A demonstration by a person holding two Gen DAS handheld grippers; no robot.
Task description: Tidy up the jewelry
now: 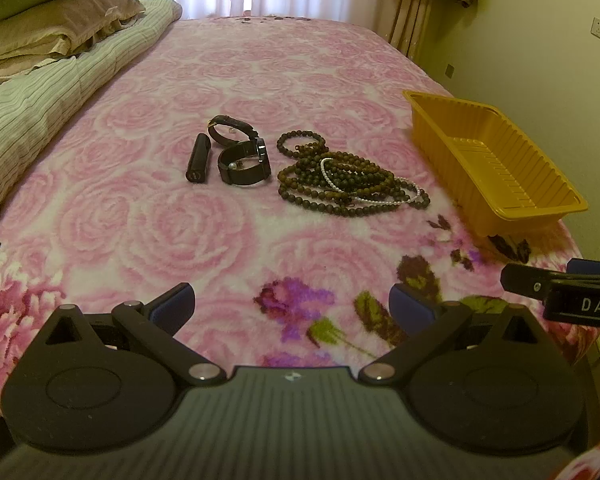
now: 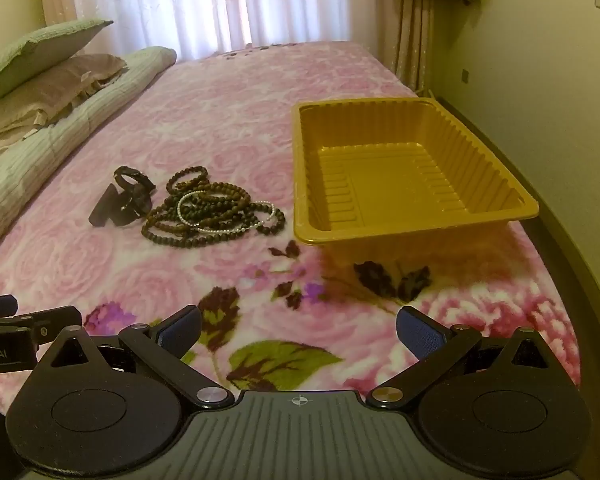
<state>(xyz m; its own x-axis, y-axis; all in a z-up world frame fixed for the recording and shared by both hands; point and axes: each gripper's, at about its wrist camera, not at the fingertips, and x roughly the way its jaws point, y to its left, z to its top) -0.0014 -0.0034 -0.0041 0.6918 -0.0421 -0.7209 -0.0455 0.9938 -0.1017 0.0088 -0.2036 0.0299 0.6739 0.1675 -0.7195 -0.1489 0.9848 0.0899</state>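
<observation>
Both the left gripper (image 1: 292, 306) and right gripper (image 2: 299, 328) are held wide open. Bead necklaces (image 1: 350, 180) are piled beside the yellow tray (image 2: 416, 168).

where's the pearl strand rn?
In both wrist views the pearl strand lies on top of the dark bead pile, mid-bed, between the watches and the yellow tray.

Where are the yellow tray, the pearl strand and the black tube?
yellow tray (image 2: 516, 204): right wrist view, near right rim.
pearl strand (image 1: 327, 174): left wrist view, its left curve.
black tube (image 1: 199, 158): left wrist view, mid-body.
</observation>
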